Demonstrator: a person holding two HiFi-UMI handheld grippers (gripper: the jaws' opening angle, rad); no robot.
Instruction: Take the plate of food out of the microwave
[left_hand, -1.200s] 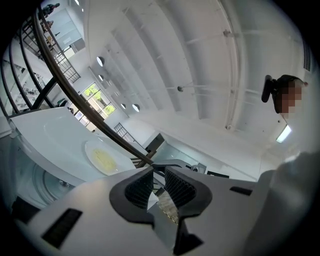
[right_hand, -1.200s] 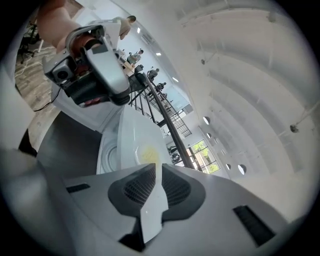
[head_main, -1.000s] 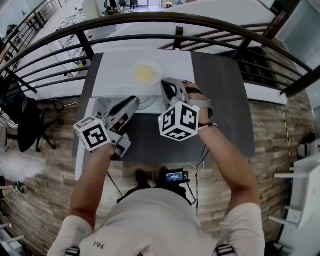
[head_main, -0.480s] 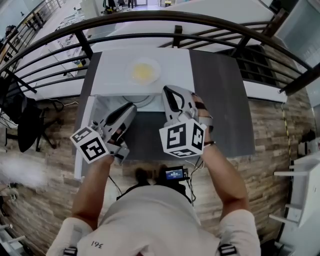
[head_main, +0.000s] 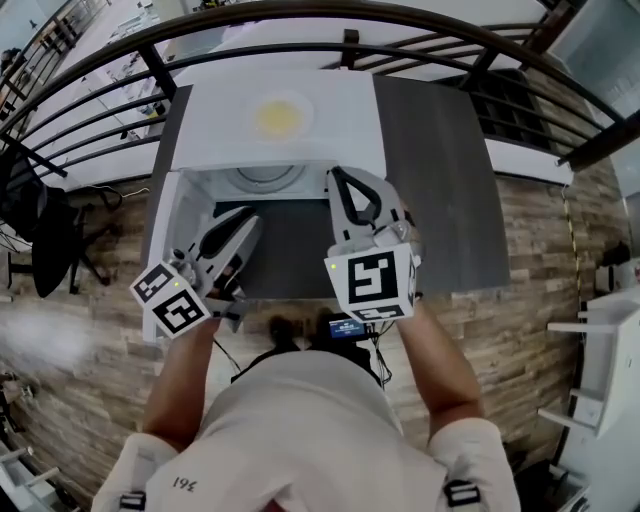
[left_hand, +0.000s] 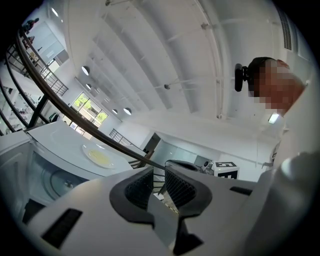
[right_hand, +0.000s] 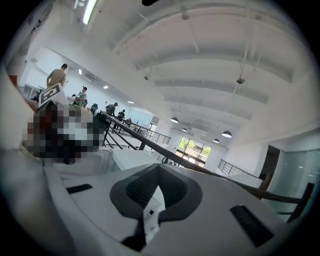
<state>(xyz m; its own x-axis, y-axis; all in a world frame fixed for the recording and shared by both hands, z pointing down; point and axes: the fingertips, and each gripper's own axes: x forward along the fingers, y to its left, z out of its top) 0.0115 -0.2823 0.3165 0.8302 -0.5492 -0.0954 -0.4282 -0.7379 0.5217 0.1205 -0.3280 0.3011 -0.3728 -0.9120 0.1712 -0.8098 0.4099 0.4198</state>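
We make out just one short print, seemingly "361", on the white shirt (head_main: 290, 430) behind the left gripper (head_main: 244, 224). The screen (head_main: 350, 327) just behind the right gripper (head_main: 337, 180) glows, too small to read.

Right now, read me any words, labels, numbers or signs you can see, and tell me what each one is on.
None reads clearly.
Shirt: a few small printed characters, too blurred to read.
Small lit screen below the grippers: too small to read.
Cubes on left gripper and right gripper: black-and-white square markers, no letters.
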